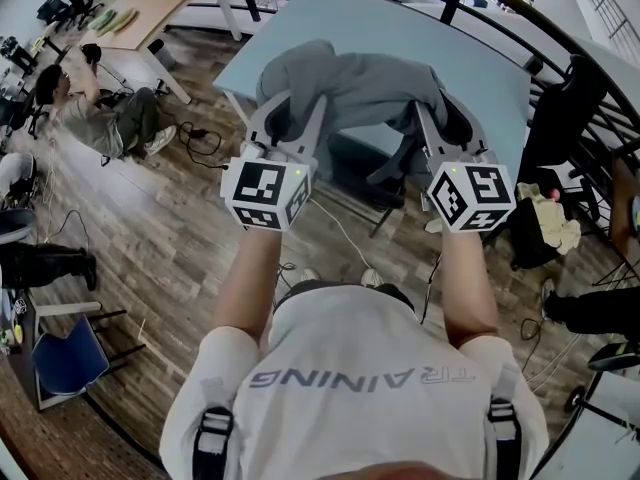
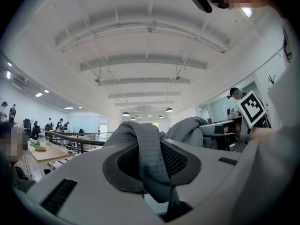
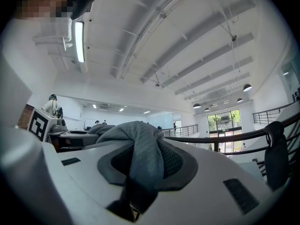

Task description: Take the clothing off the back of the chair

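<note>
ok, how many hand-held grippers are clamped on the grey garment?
2. The left hand-held gripper pinches a fold at the left end of the grey garment, and the right hand-held gripper pinches one at its right end. Each gripper view shows cloth between shut jaws. None hidden.

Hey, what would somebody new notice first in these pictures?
A grey garment is stretched across the middle of the head view, pinched at one end by the left hand-held gripper and at the other by the right hand-held gripper. It is held over a dark chair, in front of a pale blue table. At the far left a person sprawls on the wooden floor.
</note>
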`<state>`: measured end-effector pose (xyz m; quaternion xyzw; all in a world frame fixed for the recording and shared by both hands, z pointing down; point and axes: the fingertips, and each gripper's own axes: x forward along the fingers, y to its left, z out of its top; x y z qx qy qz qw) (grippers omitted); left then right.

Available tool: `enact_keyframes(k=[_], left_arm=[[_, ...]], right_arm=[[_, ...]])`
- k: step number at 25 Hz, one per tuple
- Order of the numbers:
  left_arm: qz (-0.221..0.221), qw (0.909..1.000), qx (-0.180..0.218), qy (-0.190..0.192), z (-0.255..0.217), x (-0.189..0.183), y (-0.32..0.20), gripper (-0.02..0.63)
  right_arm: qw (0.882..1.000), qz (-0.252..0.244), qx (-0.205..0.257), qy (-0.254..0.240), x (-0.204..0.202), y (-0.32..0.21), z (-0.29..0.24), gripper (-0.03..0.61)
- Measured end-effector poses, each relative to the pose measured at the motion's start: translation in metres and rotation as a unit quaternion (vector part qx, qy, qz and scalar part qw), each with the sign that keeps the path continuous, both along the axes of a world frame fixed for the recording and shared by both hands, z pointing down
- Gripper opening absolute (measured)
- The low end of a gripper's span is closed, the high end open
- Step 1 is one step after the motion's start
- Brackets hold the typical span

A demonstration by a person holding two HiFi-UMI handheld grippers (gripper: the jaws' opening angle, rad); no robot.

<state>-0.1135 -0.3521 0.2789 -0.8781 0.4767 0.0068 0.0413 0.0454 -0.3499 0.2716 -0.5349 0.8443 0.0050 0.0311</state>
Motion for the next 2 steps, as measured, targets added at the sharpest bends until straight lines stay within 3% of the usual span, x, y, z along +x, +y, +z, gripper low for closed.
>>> enact_keyframes(k=[2], left_arm=[[0.001,1.0,-0.001,0.001,0.0008,0.0002,0.0021,0.117]], right_arm=[[1.0,0.0,-0.001,0.0,0.0001,0.0022,0.0009,0.124]])
